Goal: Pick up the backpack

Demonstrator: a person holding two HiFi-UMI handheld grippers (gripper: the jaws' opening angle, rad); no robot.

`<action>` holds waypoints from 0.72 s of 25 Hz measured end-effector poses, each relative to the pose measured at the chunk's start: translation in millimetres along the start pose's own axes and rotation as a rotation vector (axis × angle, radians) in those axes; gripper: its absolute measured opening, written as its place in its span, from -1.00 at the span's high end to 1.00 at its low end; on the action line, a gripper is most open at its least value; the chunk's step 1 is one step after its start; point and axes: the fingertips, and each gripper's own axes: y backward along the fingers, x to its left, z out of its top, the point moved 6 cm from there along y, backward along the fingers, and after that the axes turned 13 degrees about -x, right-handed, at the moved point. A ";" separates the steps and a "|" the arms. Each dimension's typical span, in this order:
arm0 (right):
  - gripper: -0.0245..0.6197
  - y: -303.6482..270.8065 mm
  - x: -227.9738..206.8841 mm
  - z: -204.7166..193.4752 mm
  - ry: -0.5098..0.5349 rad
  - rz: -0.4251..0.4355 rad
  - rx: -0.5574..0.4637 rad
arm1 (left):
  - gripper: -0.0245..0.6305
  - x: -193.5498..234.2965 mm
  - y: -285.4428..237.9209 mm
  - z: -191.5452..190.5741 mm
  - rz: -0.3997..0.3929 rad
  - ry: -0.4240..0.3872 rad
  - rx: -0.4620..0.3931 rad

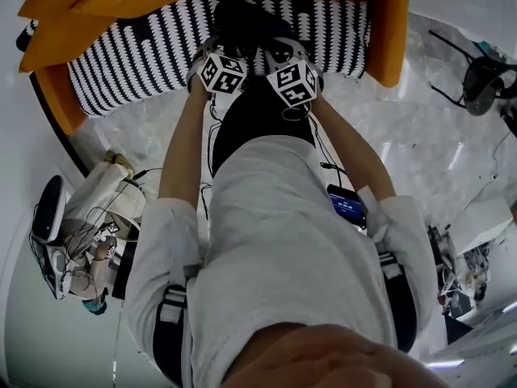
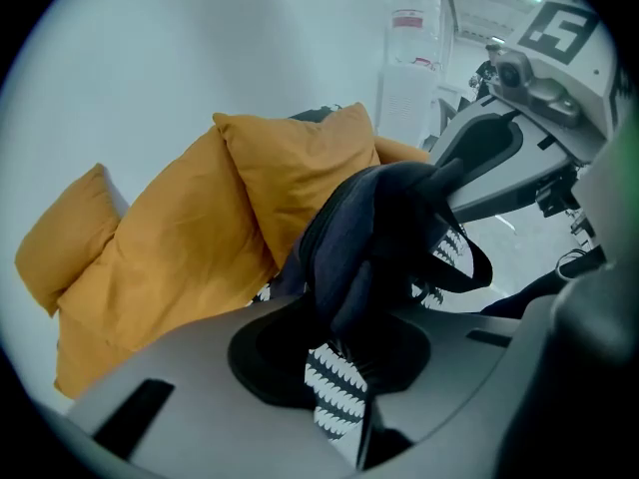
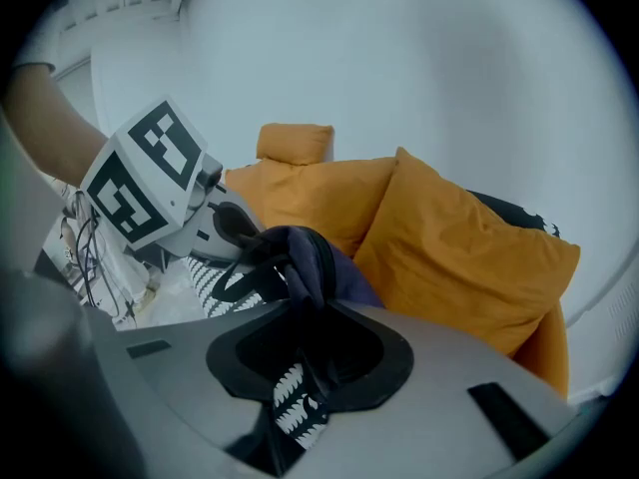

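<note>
Backpack (image 1: pixel 252 24) is bunched over the striped sofa (image 1: pixel 121 71) seat, before the orange cushions (image 2: pixel 290 168). Left gripper (image 2: pixel 344 332) and right gripper (image 3: pixel 305 352) each have their fingers clamped on a fold of its dark fabric, side by side near its top. To lift it well, both should rise together and level, squeezing firmly so the cloth cannot slip, with the loose strap (image 2: pixel 481 263) cleared of the seat before any swing away
</note>
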 end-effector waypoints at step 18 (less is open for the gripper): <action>0.64 21.4 89.4 -18.3 0.155 0.034 0.055 | 0.73 -36.1 76.8 -74.3 0.063 0.127 -0.062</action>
